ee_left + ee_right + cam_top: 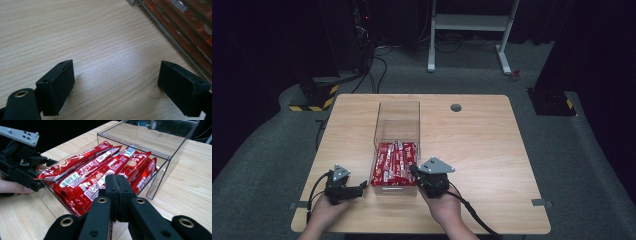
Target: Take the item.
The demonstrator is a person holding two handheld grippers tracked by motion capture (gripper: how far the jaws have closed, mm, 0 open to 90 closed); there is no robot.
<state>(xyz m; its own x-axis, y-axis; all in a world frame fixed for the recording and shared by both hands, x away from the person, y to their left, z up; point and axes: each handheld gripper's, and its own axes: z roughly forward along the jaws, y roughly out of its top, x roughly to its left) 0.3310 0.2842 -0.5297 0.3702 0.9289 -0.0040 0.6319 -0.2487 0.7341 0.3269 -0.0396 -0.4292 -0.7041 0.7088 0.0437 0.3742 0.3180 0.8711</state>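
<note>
- Dark floor surrounds the wooden table point(482, 145); a clear box point(396, 145) of red snack packets point(100, 177) sits near its front edge.
- Right gripper point(119, 186), jaws pressed together and empty, hovers over the packets.
- Left gripper point(117, 82) waits spread wide beside the box.
- Likely picking: the right jaws must part first.

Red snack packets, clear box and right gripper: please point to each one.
red snack packets point(100, 173), right gripper view, middle wrapper.
clear box point(398, 116), high view, far wall.
right gripper point(119, 185), right gripper view, closed jaw tips.
</note>
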